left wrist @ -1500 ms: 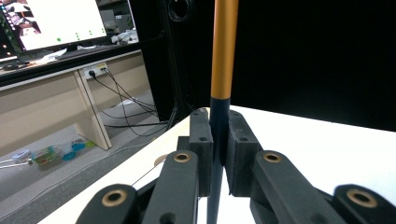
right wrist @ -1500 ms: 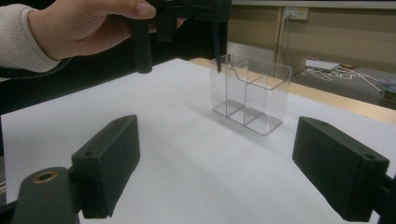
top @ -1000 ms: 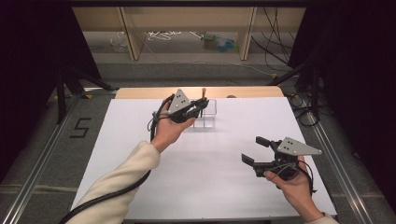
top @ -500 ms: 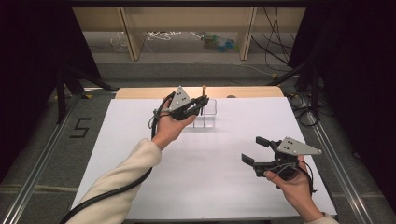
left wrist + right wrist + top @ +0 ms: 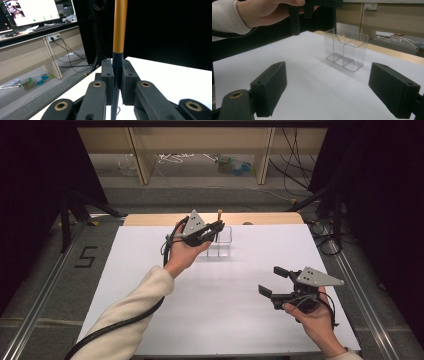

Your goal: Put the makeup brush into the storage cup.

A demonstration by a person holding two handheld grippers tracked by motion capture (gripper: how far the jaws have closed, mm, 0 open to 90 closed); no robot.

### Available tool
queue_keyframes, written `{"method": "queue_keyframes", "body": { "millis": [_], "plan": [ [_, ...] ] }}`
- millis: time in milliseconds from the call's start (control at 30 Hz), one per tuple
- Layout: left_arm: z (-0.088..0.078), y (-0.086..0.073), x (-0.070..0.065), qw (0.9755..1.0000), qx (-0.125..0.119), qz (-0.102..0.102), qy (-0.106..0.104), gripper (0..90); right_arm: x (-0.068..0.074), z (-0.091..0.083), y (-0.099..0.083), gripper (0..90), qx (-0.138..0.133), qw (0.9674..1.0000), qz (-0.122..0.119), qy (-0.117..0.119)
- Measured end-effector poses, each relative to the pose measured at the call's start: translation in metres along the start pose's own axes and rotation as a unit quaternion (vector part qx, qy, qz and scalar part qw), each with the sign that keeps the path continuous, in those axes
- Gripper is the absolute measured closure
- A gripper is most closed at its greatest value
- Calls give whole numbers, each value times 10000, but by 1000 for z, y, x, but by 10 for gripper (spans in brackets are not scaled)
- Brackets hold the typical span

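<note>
pen (image 5: 120,27) | upright, clamped in left tool (image 5: 117,82) above clear holder (image 5: 220,241) | right tool (image 5: 328,92) wide open, empty

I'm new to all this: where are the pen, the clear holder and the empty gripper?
pen (image 5: 120,27): left gripper view, orange barrel.
clear holder (image 5: 348,50): right gripper view, front wall.
right gripper (image 5: 272,281): high view, between open jaws.

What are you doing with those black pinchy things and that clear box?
A person holds a gripper in each hand over a white table. The left gripper is shut on a pen with a gold upper part, held upright just above the clear holder, which stands on the table and looks empty. The pen is not in it yet. The right gripper is open, holds nothing and hangs nearer the person, pointed toward the holder.
</note>
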State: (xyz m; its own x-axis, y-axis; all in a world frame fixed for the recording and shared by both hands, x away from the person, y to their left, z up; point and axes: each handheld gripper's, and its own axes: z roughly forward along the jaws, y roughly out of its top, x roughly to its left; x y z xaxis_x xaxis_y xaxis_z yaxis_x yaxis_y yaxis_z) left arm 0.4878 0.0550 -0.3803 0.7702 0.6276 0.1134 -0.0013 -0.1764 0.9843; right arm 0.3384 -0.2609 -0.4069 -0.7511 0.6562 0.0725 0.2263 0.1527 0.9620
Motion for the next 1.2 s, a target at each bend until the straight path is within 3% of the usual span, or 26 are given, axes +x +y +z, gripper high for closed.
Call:
{"method": "queue_keyframes", "body": {
  "millis": [667,767,1000,1200],
  "plan": [
    [5,3,5,10000,8,47,29,825,0,1,-1,159,-60,10000,20,34],
    [5,3,6,10000,29,62,38,825,1,1,-1,159,30,9998,158,83],
    [7,3,8,10000,52,65,52,825,0,1,-1,159,23,10000,11,24],
    [10,3,10,10000,43,79,34,825,2,1,-1,159,55,9999,130,66]
  ]
}}
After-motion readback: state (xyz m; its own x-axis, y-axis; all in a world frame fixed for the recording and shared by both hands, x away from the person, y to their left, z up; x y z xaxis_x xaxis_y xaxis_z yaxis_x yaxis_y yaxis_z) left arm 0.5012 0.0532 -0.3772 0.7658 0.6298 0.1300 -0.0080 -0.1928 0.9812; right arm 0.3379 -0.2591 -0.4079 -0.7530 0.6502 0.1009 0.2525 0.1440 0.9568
